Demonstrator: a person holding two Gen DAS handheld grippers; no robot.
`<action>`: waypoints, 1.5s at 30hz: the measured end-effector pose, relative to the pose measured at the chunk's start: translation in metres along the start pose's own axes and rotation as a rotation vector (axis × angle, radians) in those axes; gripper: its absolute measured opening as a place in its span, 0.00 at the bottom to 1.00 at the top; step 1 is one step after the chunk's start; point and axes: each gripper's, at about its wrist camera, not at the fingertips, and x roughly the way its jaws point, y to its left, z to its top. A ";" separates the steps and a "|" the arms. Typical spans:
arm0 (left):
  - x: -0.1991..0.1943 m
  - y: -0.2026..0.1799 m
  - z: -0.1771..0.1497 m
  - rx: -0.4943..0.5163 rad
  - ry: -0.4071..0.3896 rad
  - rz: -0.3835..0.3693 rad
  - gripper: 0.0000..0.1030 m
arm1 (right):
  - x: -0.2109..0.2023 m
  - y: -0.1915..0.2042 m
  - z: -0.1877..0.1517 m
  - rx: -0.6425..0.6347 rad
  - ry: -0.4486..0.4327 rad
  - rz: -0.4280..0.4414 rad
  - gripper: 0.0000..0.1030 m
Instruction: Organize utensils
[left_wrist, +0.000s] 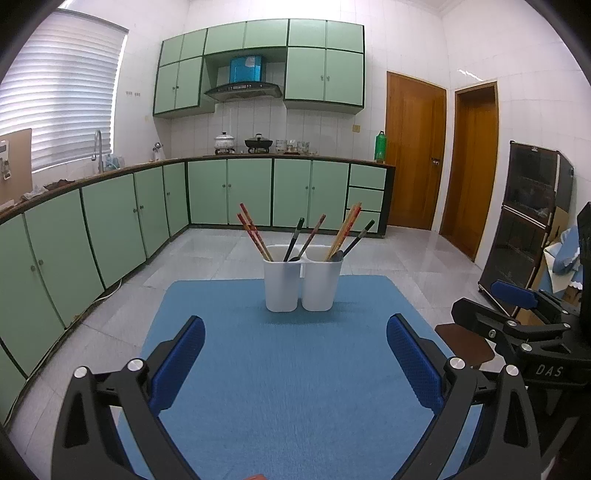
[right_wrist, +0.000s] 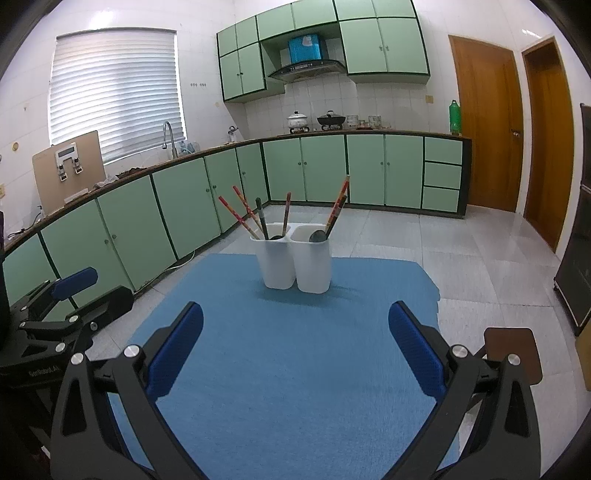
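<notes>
1. Counted two white holders (left_wrist: 303, 278) (right_wrist: 293, 260), touching side by side, upright at the far middle of the blue mat (left_wrist: 280, 369) (right_wrist: 288, 350).
2. Counted in the left holder, from the left wrist view: two red-patterned chopsticks (left_wrist: 253, 232) leaning left, one dark-handled spoon (left_wrist: 293, 240), one brown stick (left_wrist: 314, 234).
3. Counted in the right holder: a pale-and-red bundle of chopsticks (left_wrist: 343, 230), exact number not clear, plus one dark spoon (left_wrist: 354, 240) leaning right.
4. Saw the left gripper (left_wrist: 295, 362) spread wide, both blue pads apart, nothing between them, short of the holders.
5. Saw the right gripper (right_wrist: 295, 347) likewise spread wide and empty, also short of the holders.
6. Noted a brown stool seat (left_wrist: 465, 341) (right_wrist: 511, 354) beside the mat's right edge, partly behind gripper linkage.
7. Nothing lay on the mat between grippers and holders.
8. Stood amid a kitchen: pale tiled floor (left_wrist: 221, 254), green cabinets (left_wrist: 251, 190) low and high, two pots (left_wrist: 242, 142) on the counter, a green bottle (left_wrist: 380, 146), wooden doors (left_wrist: 415, 155), a blinded window (left_wrist: 59, 107).
</notes>
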 end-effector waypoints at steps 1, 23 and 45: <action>0.001 -0.001 0.000 0.000 0.002 0.001 0.94 | 0.001 0.000 -0.001 0.002 0.003 -0.001 0.95; 0.004 0.002 0.000 -0.009 0.009 0.006 0.94 | 0.004 0.005 -0.004 0.004 0.014 -0.011 0.95; 0.002 0.004 0.000 -0.013 0.001 0.004 0.94 | 0.004 0.005 -0.005 0.002 0.016 -0.012 0.95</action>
